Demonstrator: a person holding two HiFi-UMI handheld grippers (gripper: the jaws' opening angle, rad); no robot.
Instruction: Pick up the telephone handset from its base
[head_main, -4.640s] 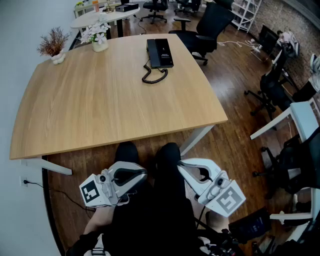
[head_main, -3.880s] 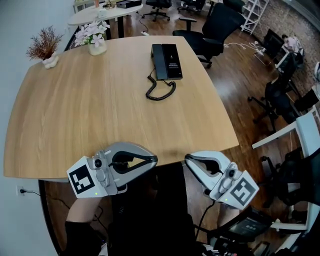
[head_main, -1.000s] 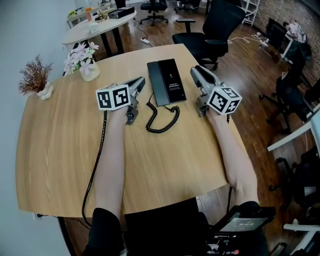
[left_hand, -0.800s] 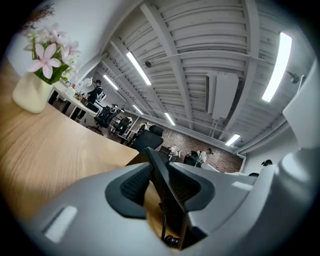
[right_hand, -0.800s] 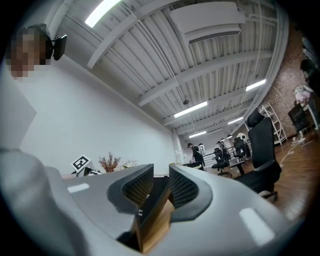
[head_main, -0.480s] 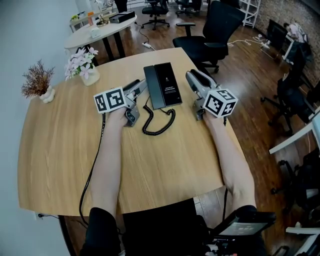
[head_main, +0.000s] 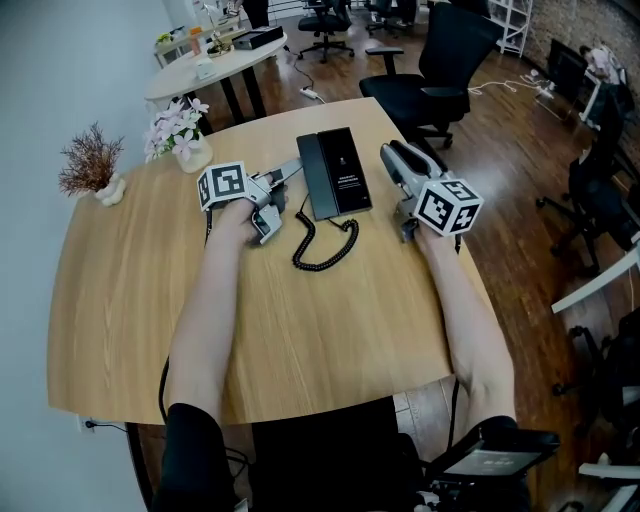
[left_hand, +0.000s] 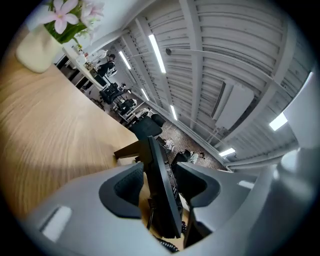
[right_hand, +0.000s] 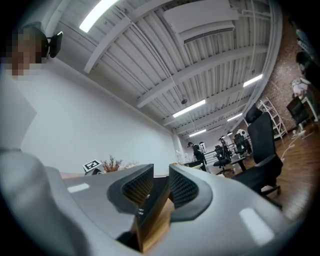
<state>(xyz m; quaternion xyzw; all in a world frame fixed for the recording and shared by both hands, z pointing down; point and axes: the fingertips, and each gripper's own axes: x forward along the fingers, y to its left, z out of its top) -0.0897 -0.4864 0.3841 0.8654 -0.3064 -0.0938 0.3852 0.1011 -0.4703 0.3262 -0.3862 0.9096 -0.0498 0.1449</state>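
Observation:
A black telephone lies flat on the wooden table, its handset resting along the base's left side. A coiled cord curls in front of it. My left gripper is rolled on its side right at the handset's left edge. In the left gripper view its jaws stand wide open with the phone's edge between them, pads clear of it. My right gripper hovers just right of the phone, apart from it. Its jaws show a narrow gap holding nothing.
A vase of pink flowers and a dried plant stand at the table's far left. A black office chair is behind the far edge, and a round table stands beyond. The table's right edge runs close to my right arm.
The left gripper has rolled over, its jaws have gone from shut to wide open, and it sits closer to the handset. The right gripper has stayed put.

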